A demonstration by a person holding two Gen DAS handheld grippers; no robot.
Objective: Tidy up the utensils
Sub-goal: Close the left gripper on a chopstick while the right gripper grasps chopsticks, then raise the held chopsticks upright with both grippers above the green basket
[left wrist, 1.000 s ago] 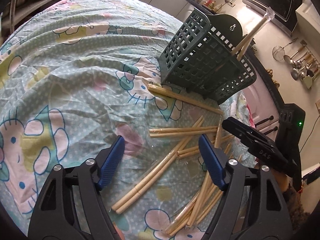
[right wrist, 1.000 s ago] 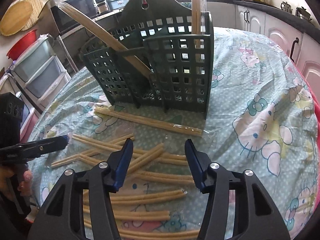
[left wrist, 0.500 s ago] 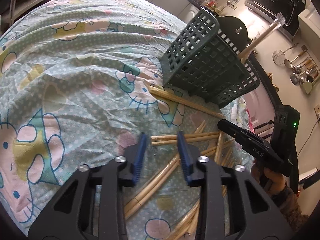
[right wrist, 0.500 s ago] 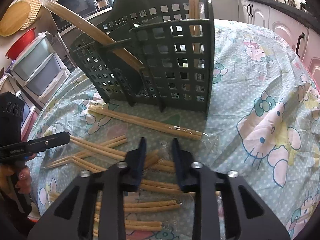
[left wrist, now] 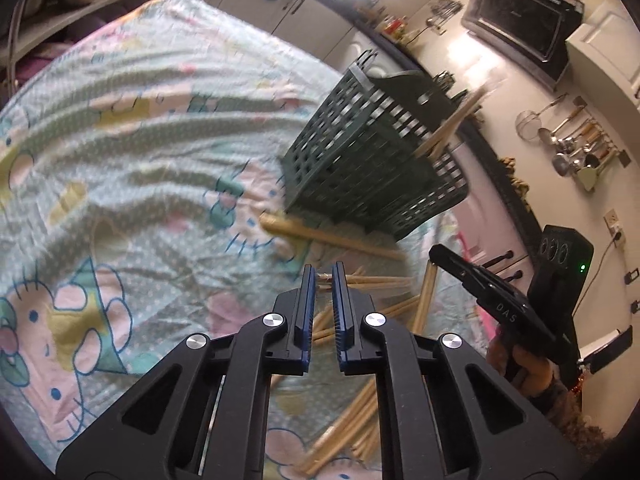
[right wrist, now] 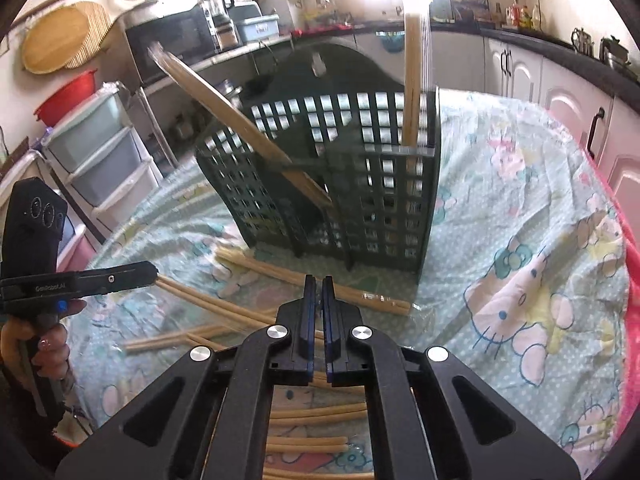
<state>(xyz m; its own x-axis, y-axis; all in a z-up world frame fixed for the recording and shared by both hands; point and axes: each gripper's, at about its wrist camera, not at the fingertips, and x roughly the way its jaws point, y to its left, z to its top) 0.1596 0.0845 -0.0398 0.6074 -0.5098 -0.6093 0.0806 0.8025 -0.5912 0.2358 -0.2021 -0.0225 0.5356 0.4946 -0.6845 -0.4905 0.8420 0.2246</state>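
A dark green slotted basket (left wrist: 360, 168) (right wrist: 340, 200) stands on the cloth with wooden chopstick pairs (right wrist: 416, 80) (right wrist: 224, 104) leaning inside. My left gripper (left wrist: 323, 272) (right wrist: 152, 272) is closing tight on the end of a wrapped chopstick pair (left wrist: 372, 280) (right wrist: 208, 298), which trails off from its tips. My right gripper (right wrist: 318, 280) (left wrist: 434, 250) is closing too. In the left wrist view another pair (left wrist: 425, 296) hangs from its tips. Several loose pairs (right wrist: 316, 416) (left wrist: 340, 432) lie below both grippers, and one long pair (left wrist: 332, 236) (right wrist: 260, 266) lies at the basket's foot.
A cartoon-cat tablecloth (left wrist: 120, 140) (right wrist: 540, 280) covers the table. A person's hands (right wrist: 44, 344) (left wrist: 520, 360) hold the grippers. Around the table are plastic drawers (right wrist: 100, 148), a microwave (right wrist: 168, 44), a toaster oven (left wrist: 520, 24), hanging ladles (left wrist: 572, 148) and white cabinets (right wrist: 560, 92).
Both grippers went from wide open to shut, each over a chopstick pair on the cloth. Both then rose and the views tipped up toward the basket.
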